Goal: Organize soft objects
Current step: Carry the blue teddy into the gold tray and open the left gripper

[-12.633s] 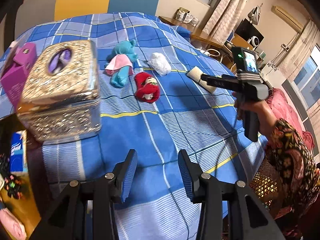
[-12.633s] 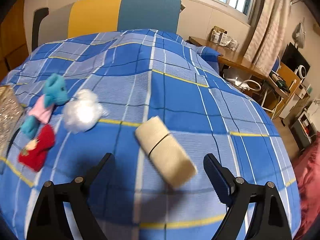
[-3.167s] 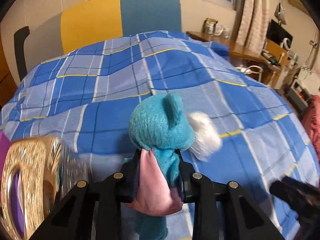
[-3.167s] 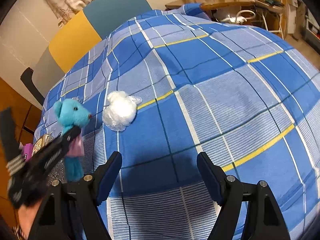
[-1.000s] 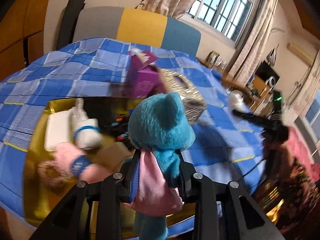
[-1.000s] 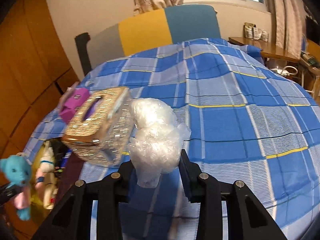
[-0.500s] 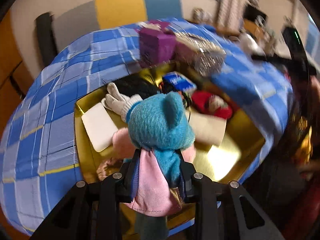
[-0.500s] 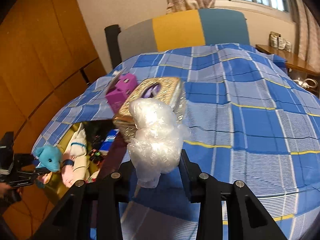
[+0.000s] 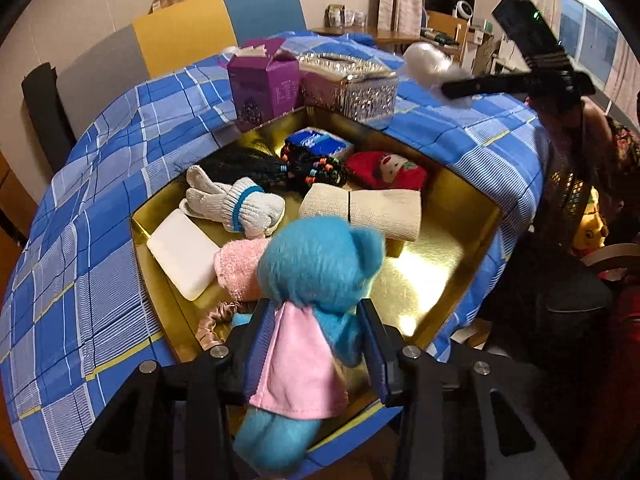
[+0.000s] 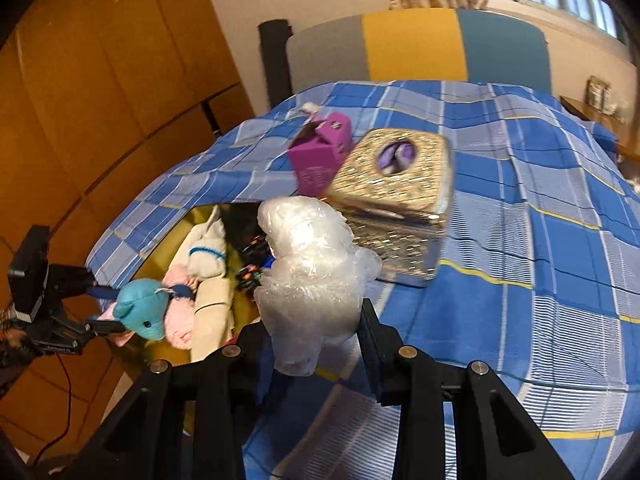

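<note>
blue plaid cloth point(image 9: 100, 208) covers the bed, and a gold tray point(image 9: 460, 216) sits at its near edge. the left gripper point(image 9: 316, 344) is clenched on a teal teddy bear point(image 9: 320, 272) in a pink dress, holding it upright above the tray's near side. inside the tray lie a white glove point(image 9: 236, 204), a beige cloth roll point(image 9: 368, 210), a red plush point(image 9: 384, 170), a white pad point(image 9: 182, 254), a pink fluffy piece point(image 9: 238, 264), beaded black bands point(image 9: 316, 164) and a blue packet point(image 9: 320, 143). the right gripper point(image 10: 316, 344) grasps a white plastic-wrapped plush point(image 10: 312, 276), lifted over the cloth just beside the tray. a purple box point(image 10: 320, 156) and a glittery gold tissue box point(image 10: 396, 184) stand touching each other behind the tray.
</note>
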Demonstrator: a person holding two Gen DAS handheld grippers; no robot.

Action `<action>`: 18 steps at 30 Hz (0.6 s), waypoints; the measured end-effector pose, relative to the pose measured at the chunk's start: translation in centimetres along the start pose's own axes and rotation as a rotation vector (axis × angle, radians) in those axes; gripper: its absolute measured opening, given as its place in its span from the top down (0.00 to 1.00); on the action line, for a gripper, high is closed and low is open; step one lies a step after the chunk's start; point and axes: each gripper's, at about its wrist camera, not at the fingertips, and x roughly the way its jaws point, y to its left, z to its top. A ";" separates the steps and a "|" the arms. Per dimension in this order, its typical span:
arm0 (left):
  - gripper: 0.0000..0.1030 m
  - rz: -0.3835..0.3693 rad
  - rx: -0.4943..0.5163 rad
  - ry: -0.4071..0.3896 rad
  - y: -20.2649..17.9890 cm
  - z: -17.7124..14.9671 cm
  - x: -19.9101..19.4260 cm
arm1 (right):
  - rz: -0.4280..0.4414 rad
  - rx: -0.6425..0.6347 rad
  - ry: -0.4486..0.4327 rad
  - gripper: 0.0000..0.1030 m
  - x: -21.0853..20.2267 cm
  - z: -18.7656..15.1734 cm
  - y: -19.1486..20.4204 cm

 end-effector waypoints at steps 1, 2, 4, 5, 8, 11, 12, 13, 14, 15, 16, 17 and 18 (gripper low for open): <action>0.59 -0.011 -0.014 -0.015 0.2 -0.1 -0.4 | 0.009 -0.013 0.007 0.63 0.2 -0.1 0.5; 0.59 -0.029 -0.037 -0.034 0.4 -0.2 -0.8 | 0.013 -0.023 0.011 0.63 0.4 -0.1 0.9; 0.58 -0.066 -0.097 -0.085 1.1 -0.4 -1.8 | 0.021 -0.047 0.022 0.63 0.7 -0.3 1.7; 0.58 -0.071 -0.129 -0.102 1.5 -0.5 -2.0 | 0.028 -0.053 0.026 0.63 0.8 -0.4 2.0; 0.58 -0.067 -0.222 -0.127 2.4 -0.7 -2.3 | 0.046 -0.063 0.040 0.63 1.3 -0.7 2.9; 0.58 -0.083 -0.312 -0.146 3.0 -1.0 -2.0 | 0.065 -0.072 0.054 0.63 1.6 -0.8 3.7; 0.58 -0.085 -0.339 -0.149 3.2 -1.1 -1.8 | 0.078 -0.080 0.065 0.63 1.7 -0.9 4.2; 0.58 -0.087 -0.369 -0.148 3.3 -1.2 -1.5 | 0.083 -0.090 0.071 0.63 1.9 -1.0 4.5; 0.58 -0.091 -0.385 -0.146 3.3 -1.3 -1.4 | 0.086 -0.102 0.076 0.63 2.0 -1.1 4.9; 0.58 -0.082 -0.415 -0.134 3.4 -1.3 -0.8 | 0.089 -0.116 0.081 0.63 2.1 -1.2 5.3; 0.59 -0.072 -0.439 -0.119 3.5 -1.3 -0.4 | 0.094 -0.127 0.085 0.63 2.2 -1.3 5.7; 0.58 -0.083 -0.455 -0.105 3.5 -1.2 0.1 | 0.097 -0.131 0.089 0.63 2.4 -1.4 6.0; 0.58 -0.105 -0.454 -0.100 3.3 -1.1 0.4 | 0.100 -0.131 0.091 0.63 2.5 -1.5 6.0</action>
